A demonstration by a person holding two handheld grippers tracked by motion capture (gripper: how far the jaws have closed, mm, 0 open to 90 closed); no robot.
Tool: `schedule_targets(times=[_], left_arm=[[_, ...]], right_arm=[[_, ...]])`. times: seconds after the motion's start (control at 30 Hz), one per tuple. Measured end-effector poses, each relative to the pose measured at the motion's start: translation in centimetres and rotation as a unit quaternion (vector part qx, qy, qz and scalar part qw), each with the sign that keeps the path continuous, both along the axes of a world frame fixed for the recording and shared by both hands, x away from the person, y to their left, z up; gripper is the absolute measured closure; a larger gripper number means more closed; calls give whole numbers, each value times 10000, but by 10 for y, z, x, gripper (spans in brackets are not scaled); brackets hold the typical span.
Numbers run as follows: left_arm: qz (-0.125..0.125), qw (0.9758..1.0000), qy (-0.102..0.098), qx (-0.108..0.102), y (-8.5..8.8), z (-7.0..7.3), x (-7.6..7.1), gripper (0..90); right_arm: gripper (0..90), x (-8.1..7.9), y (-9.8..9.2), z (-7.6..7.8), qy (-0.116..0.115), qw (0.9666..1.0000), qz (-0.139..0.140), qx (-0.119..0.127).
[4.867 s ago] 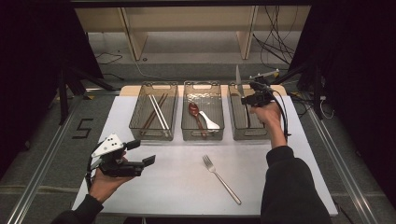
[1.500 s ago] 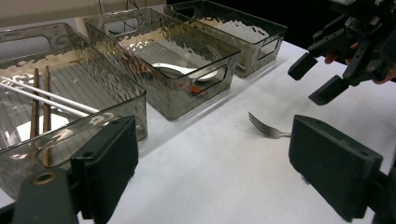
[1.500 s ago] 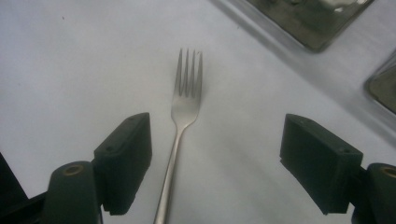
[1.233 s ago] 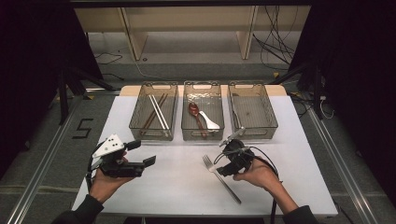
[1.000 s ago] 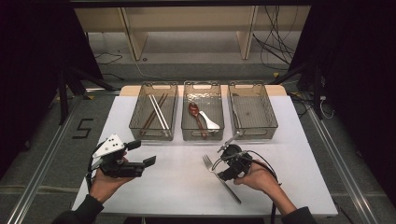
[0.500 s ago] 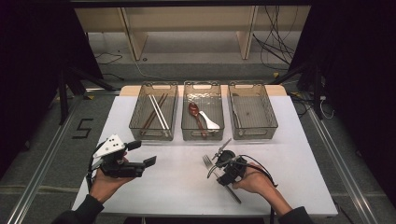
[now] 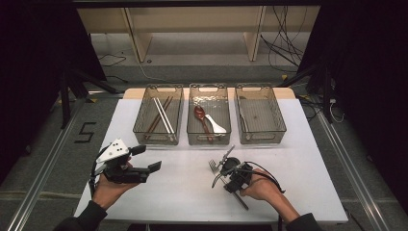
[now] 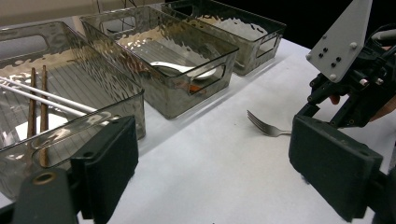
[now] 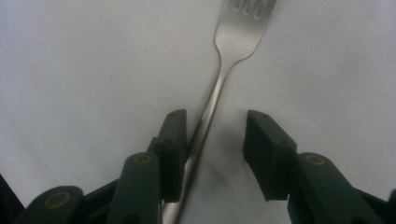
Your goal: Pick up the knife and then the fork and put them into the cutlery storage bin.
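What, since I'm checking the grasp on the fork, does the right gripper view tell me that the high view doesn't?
Right gripper view: the fork handle lies between the right hand-held gripper jaws, which have just been closing, close beside one pad with a gap to the other.
High view: the left hand-held gripper, open, and three bins, with chopsticks and spoons.
Both: the fork flat on the white table.

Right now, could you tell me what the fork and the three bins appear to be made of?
The fork looks like polished steel: silvery, with soft reflections along its handle. The three bins seem to be smoky, see-through plastic with a rippled finish; their contents show through the walls.
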State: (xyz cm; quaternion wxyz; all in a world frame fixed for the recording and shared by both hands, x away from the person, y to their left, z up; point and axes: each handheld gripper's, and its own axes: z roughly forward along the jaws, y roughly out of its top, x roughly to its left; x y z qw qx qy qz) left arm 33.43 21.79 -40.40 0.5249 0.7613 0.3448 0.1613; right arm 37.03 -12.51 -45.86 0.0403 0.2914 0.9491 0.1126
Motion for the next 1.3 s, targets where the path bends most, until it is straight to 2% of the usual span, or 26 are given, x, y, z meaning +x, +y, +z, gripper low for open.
schedule_targets(times=[0.1,0.33,0.53,0.63,1.07,1.3], left_arm=[[-1,10000,-3,1,0,0,0,153],[-10,10000,2,18,0,0,0,154],[-7,10000,0,18,0,0,0,153],[-2,10000,-8,7,0,0,0,154],[-2,10000,-8,14,1,0,0,154],[2,10000,-5,1,1,0,0,153]], right_arm=[[628,0,0,0,10,10000,1,15],[782,-1,0,0,29,9999,116,-21],[843,2,-1,1,65,9999,101,-48],[847,1,-1,1,-15,9997,220,-108],[851,0,-2,2,11,9992,374,-113],[851,1,-6,9,-85,9996,274,3]])
